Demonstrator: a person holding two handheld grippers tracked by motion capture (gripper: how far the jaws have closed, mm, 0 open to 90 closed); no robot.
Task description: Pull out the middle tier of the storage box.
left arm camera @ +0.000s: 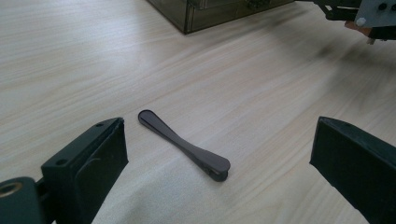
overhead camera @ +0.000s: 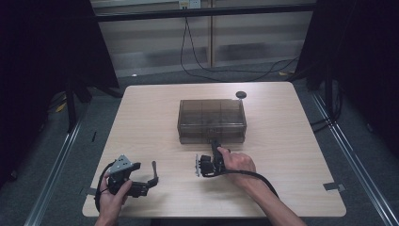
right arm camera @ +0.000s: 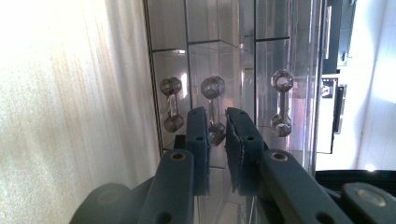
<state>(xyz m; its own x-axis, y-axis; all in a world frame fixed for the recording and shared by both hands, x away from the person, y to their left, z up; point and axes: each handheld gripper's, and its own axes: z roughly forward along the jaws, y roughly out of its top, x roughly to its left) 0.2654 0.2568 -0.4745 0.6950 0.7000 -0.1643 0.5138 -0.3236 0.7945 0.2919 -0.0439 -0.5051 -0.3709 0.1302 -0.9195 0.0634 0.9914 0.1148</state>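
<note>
Nearest us, our left gripper [overhead camera: 153, 176] rests low on the tabletop [overhead camera: 291, 141], jaws spread wide around a flat dark clip [left arm camera: 184, 145] without touching it. Farther on, our right gripper [right arm camera: 217, 122] is nearly closed at the smoky box's [overhead camera: 211, 120] front latch [right arm camera: 213, 109]; whether it actually pinches it, we cannot tell.

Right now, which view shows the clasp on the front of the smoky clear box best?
The right gripper view: the clasp sits close up, with the right claw nearly shut around it. The high view shows it as a small dark spot on the box front, partly behind the claw. The left gripper view catches just the box's lower corner.
</note>
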